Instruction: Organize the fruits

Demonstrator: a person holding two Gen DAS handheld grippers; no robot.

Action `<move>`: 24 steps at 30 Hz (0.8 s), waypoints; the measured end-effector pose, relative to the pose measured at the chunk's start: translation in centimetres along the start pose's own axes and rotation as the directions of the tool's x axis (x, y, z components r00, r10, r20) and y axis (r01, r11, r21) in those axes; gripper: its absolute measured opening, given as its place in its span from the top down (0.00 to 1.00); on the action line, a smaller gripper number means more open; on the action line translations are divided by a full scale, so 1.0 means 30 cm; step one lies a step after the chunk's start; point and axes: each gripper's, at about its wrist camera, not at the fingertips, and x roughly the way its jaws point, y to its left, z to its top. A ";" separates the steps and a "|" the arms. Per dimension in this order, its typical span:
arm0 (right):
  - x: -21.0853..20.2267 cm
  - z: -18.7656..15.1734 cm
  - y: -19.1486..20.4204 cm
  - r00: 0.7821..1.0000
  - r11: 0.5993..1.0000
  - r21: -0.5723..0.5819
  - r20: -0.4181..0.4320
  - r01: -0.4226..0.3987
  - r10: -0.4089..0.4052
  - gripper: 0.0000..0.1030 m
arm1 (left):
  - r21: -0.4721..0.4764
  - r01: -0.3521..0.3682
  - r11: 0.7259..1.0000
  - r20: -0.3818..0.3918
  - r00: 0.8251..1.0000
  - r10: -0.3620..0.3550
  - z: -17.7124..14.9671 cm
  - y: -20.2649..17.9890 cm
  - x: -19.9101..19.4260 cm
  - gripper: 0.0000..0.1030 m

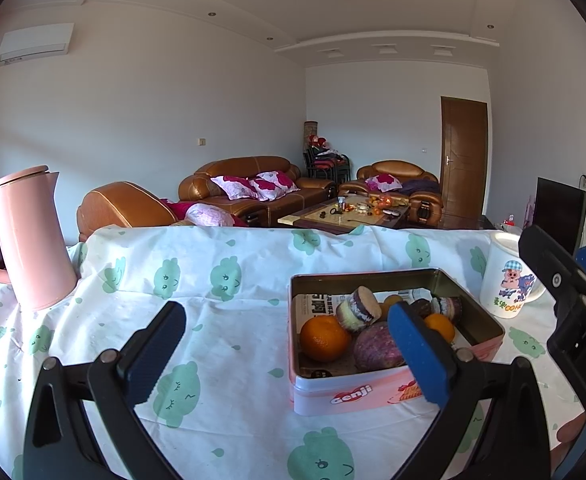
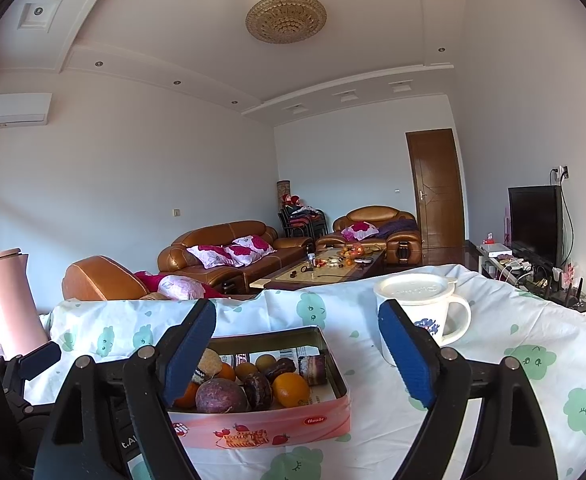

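An open pink tin stands on the cloth-covered table and holds oranges, a purple round fruit and small cakes. In the left wrist view an orange lies at its front left, the purple fruit beside it, and a layered cake behind. My left gripper is open and empty, its right finger in front of the tin. My right gripper is open and empty above the tin, over an orange and the purple fruit.
A pink kettle stands at the table's left. A white lidded mug sits right of the tin. The tablecloth has green prints. Sofas, a coffee table and a TV lie beyond the table's far edge.
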 end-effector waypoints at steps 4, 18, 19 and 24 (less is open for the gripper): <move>0.000 0.001 -0.001 1.000 1.000 0.000 0.001 0.001 -0.001 0.18 | 0.000 -0.003 1.000 0.000 1.000 0.003 0.001 0.002 -0.002 0.00; 0.000 -0.001 0.000 1.000 1.000 0.004 0.001 0.003 -0.003 0.17 | -0.004 -0.016 1.000 -0.014 1.000 0.016 0.012 0.019 0.006 0.00; 0.000 -0.001 0.000 1.000 1.000 0.004 0.000 0.002 -0.002 0.17 | -0.005 -0.012 1.000 -0.016 1.000 0.012 0.010 0.016 0.007 0.00; 0.000 0.001 -0.003 1.000 1.000 0.007 -0.006 0.002 -0.002 0.17 | -0.009 -0.015 1.000 -0.019 1.000 0.015 0.009 0.017 0.011 0.00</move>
